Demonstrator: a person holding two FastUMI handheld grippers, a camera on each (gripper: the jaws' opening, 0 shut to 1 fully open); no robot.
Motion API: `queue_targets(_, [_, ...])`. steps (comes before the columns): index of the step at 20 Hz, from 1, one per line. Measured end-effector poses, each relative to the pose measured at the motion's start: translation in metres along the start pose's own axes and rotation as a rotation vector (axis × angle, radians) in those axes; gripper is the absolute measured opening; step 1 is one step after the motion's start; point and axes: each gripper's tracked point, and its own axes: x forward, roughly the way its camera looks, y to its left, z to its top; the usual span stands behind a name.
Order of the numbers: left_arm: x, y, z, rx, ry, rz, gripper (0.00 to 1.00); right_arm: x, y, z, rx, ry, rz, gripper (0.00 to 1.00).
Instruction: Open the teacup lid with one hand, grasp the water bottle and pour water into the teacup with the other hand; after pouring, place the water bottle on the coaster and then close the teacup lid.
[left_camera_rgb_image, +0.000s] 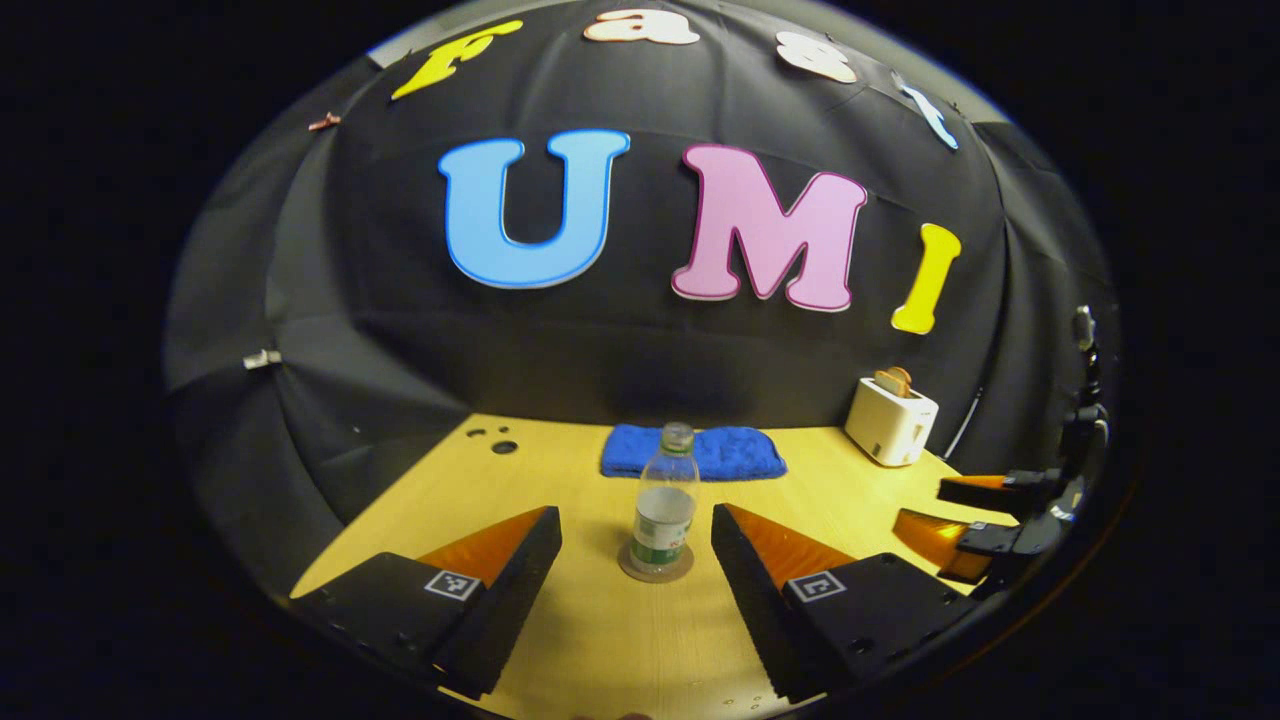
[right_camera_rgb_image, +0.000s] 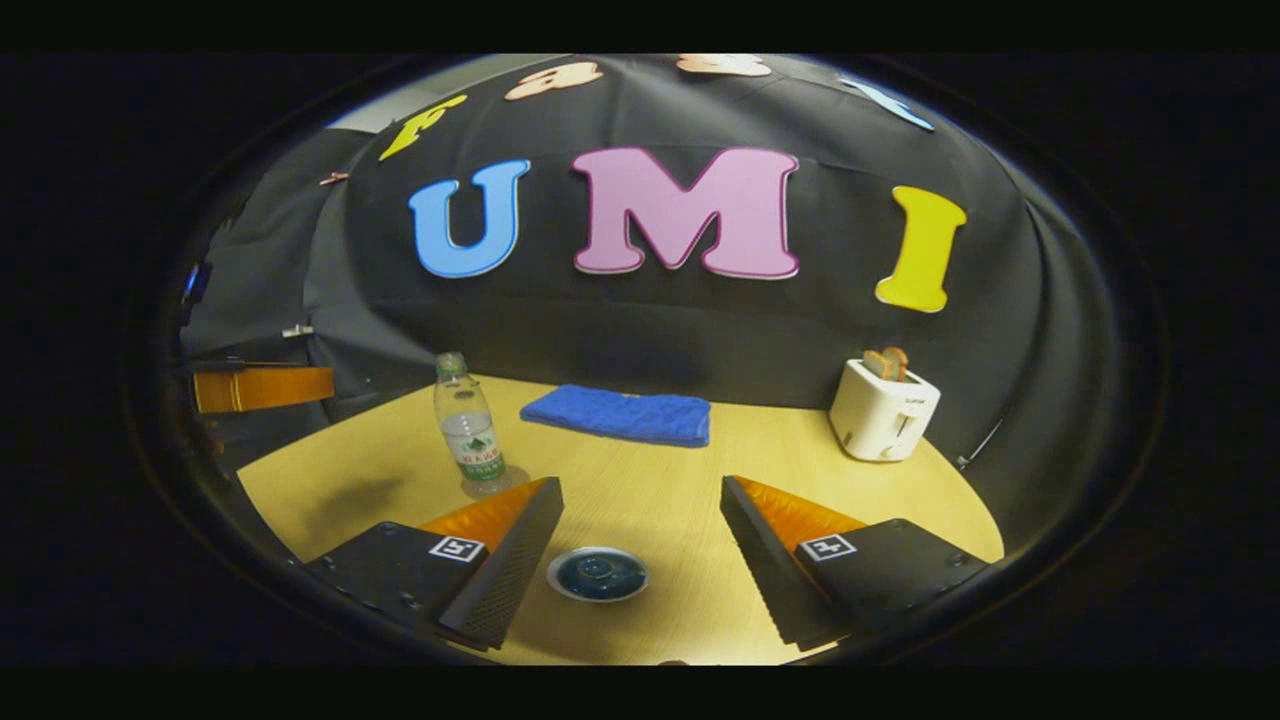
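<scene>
My right tool (right_camera_rgb_image: 640, 510) open over lidded teacup (right_camera_rgb_image: 598, 574), left tool (left_camera_rgb_image: 637, 530) open facing water bottle (left_camera_rgb_image: 665, 508) on coaster (left_camera_rgb_image: 655, 566); task looks either unstarted or finished.

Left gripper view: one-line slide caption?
Open left gripper faces the water bottle standing on its coaster.

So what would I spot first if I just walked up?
Probably the clear plastic water bottle standing on its round coaster, mid-table between the left claw's open fingers. Next, the white toaster with toast at the back right, and the folded blue towel by the wall.
</scene>
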Motion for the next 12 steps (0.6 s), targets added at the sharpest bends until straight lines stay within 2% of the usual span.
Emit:
queue_targets(3, [-0.033,-0.027,0.046,0.014,-0.062,-0.021,0.95,-0.031,-0.015,0.043,-0.001,-0.047,-0.020,0.98])
queue_targets(5, [-0.055,-0.029,0.067,0.017,-0.107,0.004,0.95,-0.053,-0.023,0.070,-0.013,-0.089,-0.025,0.98])
queue_targets(7, [-0.078,-0.032,0.078,0.035,-0.131,0.052,0.95,-0.077,-0.032,0.092,-0.039,-0.125,-0.048,0.98])
queue_targets(9, [-0.099,-0.023,0.091,0.074,-0.185,0.132,0.94,-0.105,-0.039,0.110,-0.065,-0.182,-0.087,0.98])
queue_targets(12, [-0.126,-0.035,0.085,0.079,-0.208,0.114,0.95,-0.144,-0.030,0.099,-0.038,-0.190,-0.107,0.96])
